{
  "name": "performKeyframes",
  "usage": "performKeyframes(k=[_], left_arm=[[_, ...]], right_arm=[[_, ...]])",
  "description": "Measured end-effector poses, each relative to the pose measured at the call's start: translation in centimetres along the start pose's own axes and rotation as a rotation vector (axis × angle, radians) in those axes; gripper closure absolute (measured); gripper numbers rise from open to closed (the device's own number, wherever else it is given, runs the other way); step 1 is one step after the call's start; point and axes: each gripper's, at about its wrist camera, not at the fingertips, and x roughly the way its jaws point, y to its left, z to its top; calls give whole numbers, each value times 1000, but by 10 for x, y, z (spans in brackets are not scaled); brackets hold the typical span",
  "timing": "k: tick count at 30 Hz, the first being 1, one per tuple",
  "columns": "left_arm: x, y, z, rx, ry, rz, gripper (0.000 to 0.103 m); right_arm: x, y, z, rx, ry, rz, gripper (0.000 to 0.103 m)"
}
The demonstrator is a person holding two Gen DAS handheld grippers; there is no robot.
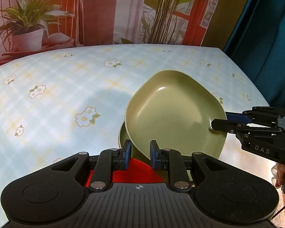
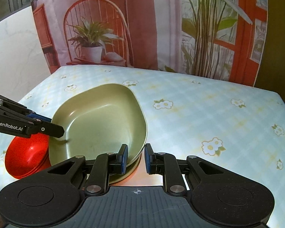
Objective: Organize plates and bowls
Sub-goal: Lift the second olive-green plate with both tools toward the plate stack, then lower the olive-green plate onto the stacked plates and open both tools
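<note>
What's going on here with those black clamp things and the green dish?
A person is working two handheld grippers to sort dishes on a flowered tablecloth. Both grippers, the left gripper and the right gripper, have their jaws straddling opposite rims of a green squarish bowl. The bowl is tilted on top of another green dish, beside a stack of red bowls. Whether either pair of jaws is actually pinching the rim isn't clear.
</note>
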Motion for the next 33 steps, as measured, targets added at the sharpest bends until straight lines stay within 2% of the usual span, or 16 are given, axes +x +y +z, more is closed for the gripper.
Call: performKeyframes(k=[17, 23, 28, 33], left_arm=[[0, -4, 0, 10, 3, 19, 80], [-2, -2, 1, 10, -1, 25, 78], [-10, -2, 2, 5, -25, 28, 73], [-15, -1, 5, 3, -47, 37, 73]], right_arm=[[0, 0, 0, -30, 16, 12, 84], [-2, 3, 3, -39, 6, 14, 80], [-1, 4, 6, -41, 1, 8, 80], [2, 4, 6, -39, 5, 4, 81]])
